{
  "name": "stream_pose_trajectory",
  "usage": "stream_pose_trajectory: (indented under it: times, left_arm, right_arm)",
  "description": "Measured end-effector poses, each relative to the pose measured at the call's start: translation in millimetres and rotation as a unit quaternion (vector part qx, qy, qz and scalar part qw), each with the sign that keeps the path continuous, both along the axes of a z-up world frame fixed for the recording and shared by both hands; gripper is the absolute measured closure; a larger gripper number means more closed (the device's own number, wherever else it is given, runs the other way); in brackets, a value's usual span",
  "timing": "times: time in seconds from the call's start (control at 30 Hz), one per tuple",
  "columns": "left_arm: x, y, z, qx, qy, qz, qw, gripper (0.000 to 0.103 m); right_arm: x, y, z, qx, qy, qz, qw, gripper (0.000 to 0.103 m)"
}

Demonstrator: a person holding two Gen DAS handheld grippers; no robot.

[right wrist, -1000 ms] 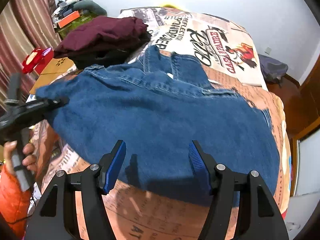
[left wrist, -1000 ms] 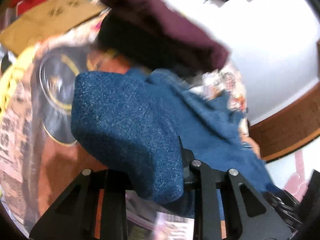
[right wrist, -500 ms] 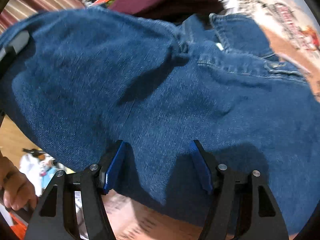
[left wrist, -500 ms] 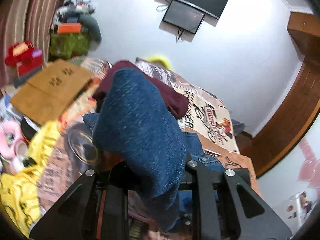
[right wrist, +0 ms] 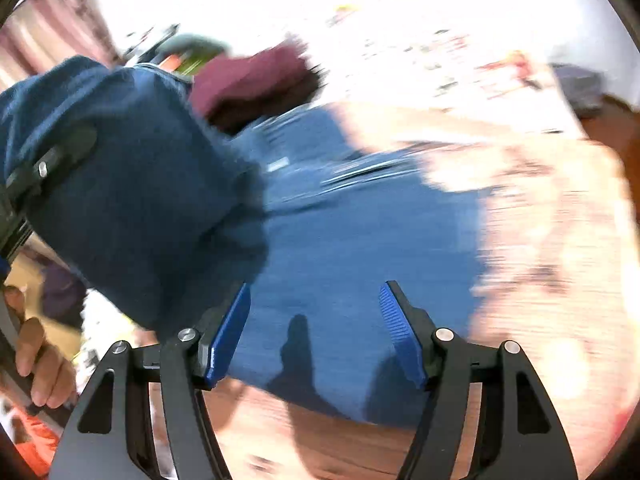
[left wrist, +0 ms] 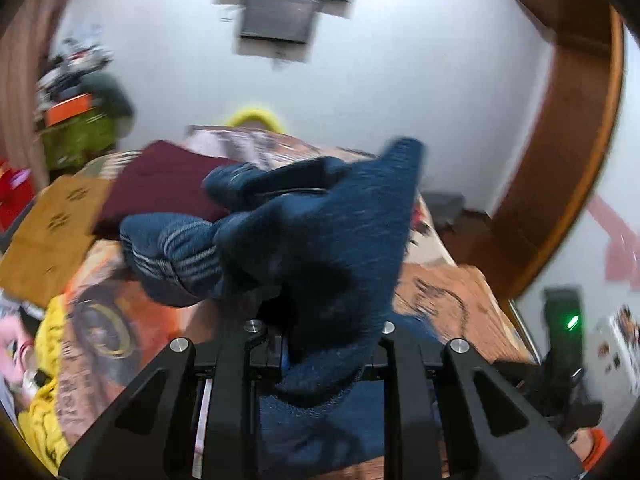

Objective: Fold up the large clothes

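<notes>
A pair of blue jeans (right wrist: 344,248) lies on the printed bedspread (right wrist: 540,216). My left gripper (left wrist: 320,332) is shut on one end of the jeans (left wrist: 340,248) and holds that end lifted; the cloth drapes over the fingers and hides the tips. In the right wrist view the left gripper (right wrist: 48,164) shows at the far left, with the lifted denim folding over toward the rest. My right gripper (right wrist: 316,332) is open and empty, its blue pads (right wrist: 394,328) just above the flat part of the jeans.
A folded maroon garment (left wrist: 160,184) lies at the far side of the bed. A brown cardboard sheet (left wrist: 48,236) and a yellow cloth (left wrist: 44,364) lie at the left. A wall-mounted screen (left wrist: 284,0) and a wooden door frame (left wrist: 568,160) are beyond.
My left gripper has lifted the jeans end and carried it rightward over the rest of the jeans. My right gripper stays open above the flat denim; both views are blurred by motion.
</notes>
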State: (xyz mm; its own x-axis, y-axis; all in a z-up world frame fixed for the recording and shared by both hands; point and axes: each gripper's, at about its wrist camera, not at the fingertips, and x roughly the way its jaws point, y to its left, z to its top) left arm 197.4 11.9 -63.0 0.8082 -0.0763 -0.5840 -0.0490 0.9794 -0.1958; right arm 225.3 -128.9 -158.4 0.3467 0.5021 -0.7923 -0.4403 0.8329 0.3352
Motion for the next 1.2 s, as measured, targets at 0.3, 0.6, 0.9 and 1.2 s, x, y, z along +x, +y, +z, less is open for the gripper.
stream_pose_trajectory:
  times: [0.3, 0.6, 0.9, 1.2]
  left_arm:
    - [33.0, -103.0, -87.3, 0.054, 0.131, -0.136, 0.9804, 0.083]
    - [6.9, -98.0, -78.5, 0.027, 0.138, -0.2, 0.9696, 0.055]
    - [-23.1, -38.6, -30.2, 0.019, 0.084, -0.155, 0.9842, 0.04]
    - [-5.5, 19.3, -70.4, 0.042, 0.147, -0.09, 0.9842, 0.038]
  right_arm:
    - [-18.3, -86.0, 14.5, -0.042, -0.029, -0.102, 0.993, 0.039]
    - [-25.3, -85.1, 23.8, -0.038, -0.047, -0.072, 0.996, 0.039]
    - [-26.3, -48.8, 52.9, 0.004, -0.083, -0.024, 0.996, 0.039]
    - [-2.1, -12.6, 26.3, 0.01, -0.04, 0.008, 0.999, 0.039]
